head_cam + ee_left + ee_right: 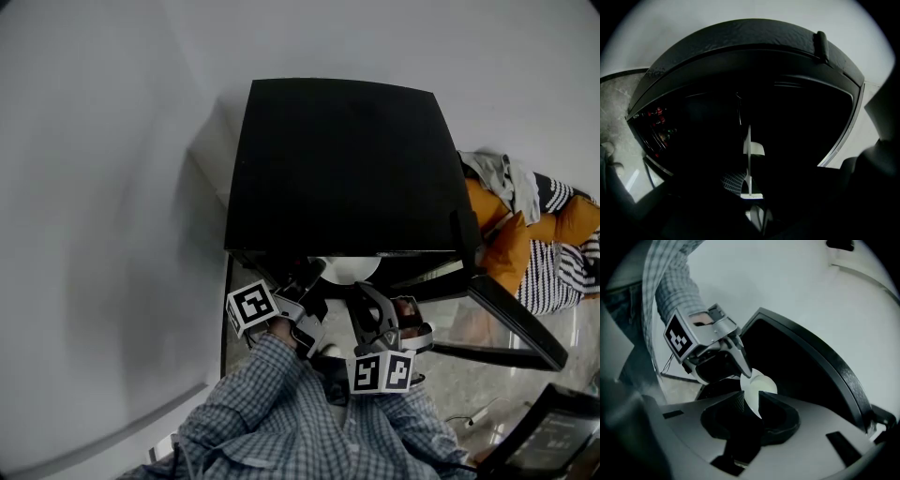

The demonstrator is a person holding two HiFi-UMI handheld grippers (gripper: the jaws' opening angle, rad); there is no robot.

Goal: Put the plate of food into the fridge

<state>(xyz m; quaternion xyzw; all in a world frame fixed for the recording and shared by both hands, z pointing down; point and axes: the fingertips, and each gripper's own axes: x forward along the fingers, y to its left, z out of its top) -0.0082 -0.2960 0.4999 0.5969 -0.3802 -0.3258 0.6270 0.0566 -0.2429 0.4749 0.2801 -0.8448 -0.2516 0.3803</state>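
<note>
A white plate [349, 269] is held at the open front of the black fridge [342, 164], its far half hidden under the fridge's top. My left gripper [302, 307] is shut on the plate's left rim. My right gripper [372, 314] is shut on its right rim. In the right gripper view the plate [757, 391] sits edge-on between the dark jaws of my right gripper [752, 405], and my left gripper [744, 371] clamps its far rim. The left gripper view shows the plate [748, 157] as a thin white edge in front of the dark fridge interior [787, 122]. No food shows on it.
The fridge door [511, 323] hangs open to the right. Orange and striped clothes [539, 234] lie beyond it. A grey wall [94, 234] runs close along the fridge's left side. Small red items [656, 117] glint in the dark at the left of the opening.
</note>
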